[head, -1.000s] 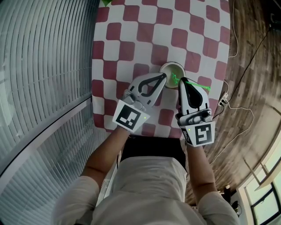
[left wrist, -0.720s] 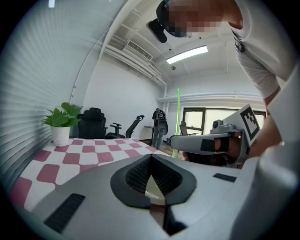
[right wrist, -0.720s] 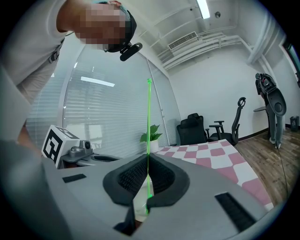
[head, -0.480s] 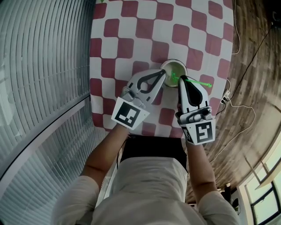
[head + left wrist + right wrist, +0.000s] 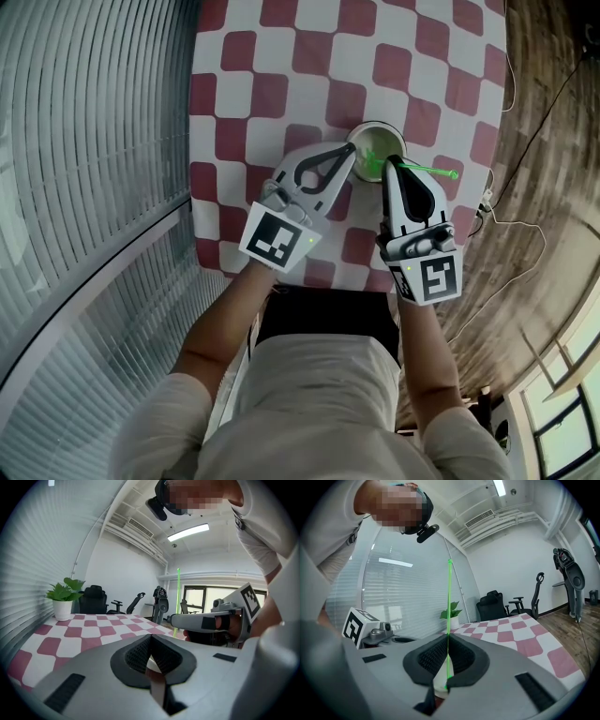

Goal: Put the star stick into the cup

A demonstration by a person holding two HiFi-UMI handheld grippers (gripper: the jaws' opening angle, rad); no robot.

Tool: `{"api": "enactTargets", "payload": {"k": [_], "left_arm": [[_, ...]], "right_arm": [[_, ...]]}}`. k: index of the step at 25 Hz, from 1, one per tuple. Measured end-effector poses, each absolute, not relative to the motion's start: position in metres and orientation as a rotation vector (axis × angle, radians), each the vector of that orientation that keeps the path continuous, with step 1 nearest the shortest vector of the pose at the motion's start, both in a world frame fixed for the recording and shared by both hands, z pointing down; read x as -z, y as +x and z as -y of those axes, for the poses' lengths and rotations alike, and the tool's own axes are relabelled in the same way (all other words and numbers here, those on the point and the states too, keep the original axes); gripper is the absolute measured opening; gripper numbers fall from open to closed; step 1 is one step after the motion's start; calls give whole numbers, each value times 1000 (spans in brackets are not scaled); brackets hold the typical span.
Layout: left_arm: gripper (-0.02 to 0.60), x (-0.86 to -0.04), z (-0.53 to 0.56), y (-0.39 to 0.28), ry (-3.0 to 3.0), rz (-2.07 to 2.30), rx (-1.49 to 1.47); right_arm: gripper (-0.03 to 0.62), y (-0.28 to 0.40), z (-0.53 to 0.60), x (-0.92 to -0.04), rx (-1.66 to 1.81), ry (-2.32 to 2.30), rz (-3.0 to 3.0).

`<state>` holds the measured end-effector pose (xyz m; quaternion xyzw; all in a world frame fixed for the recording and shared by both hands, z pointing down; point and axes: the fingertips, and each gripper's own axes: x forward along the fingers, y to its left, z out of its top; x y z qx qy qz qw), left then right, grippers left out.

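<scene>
Far half of tabletop (image 5: 281, 56) is bare checked cloth w/ free passage; the only thing there is a potted plant (image 5: 62, 603) at the far left corner, and the blinds (image 5: 94, 112) wall off the whole left edge. Cup (image 5: 375, 141) is boxed in on the near side: left tongs (image 5: 352, 159) pinch its left rim, right tongs (image 5: 389, 167) sit just beside w/ the stick (image 5: 431, 172) clamped. Far side & right of cup are clear.

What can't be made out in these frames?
- The stick: its star is too small, head view.
- The cup: inside partly covered by the right tongs, head view.
- Whether the left tongs pinch the cup's rim: their own body blocks it, left gripper view.
</scene>
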<state>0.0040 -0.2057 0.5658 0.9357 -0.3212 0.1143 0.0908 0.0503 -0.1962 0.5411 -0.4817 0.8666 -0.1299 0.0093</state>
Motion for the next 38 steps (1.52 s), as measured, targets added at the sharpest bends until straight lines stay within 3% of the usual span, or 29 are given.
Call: {"api": "enactTargets", "payload": {"k": [38], "left_arm": [[31,-572,211,-2,2765,963,-351]], "right_arm": [[34,75,215,-550,418,-1630,-2658]]}}
